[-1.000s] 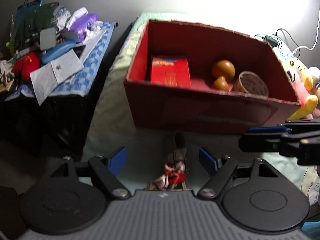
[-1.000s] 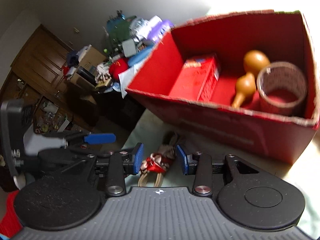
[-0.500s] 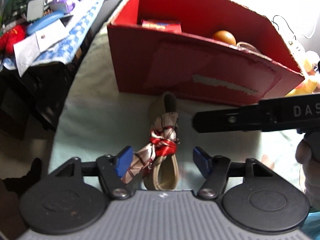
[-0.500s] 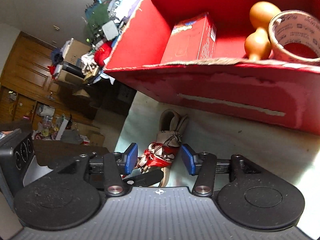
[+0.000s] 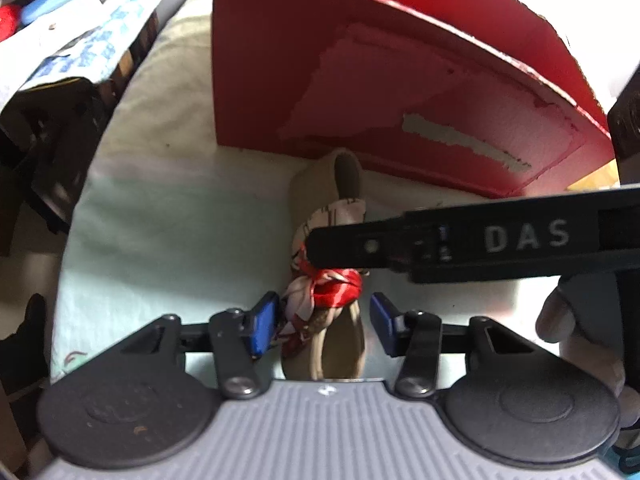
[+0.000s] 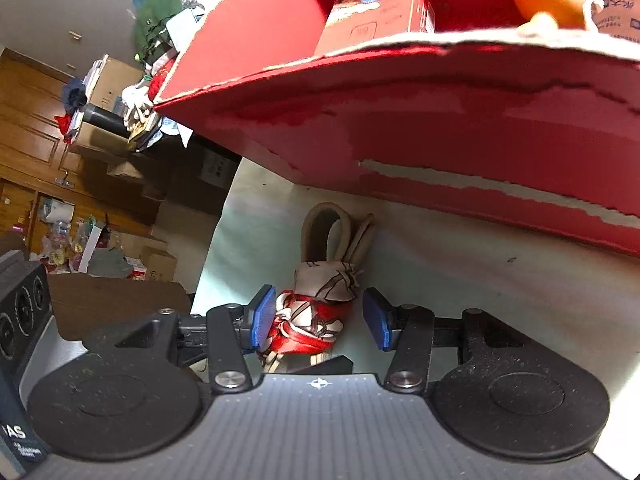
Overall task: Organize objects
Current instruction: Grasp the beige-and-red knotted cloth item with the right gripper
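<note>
So the bundle [image 5: 326, 292], a beige strap tied up with a red and white scarf, lay on the pale sheet [image 5: 168, 232] right in front of the red box [image 5: 360, 92]. The left gripper [image 5: 322, 326] had the bundle between its blue pads and was closing, left pad touching the scarf, right one clear. The right gripper [image 6: 318, 318] straddled the knot too, half-wide; its left pad looked like it brushed the cloth, hard to say.
</note>
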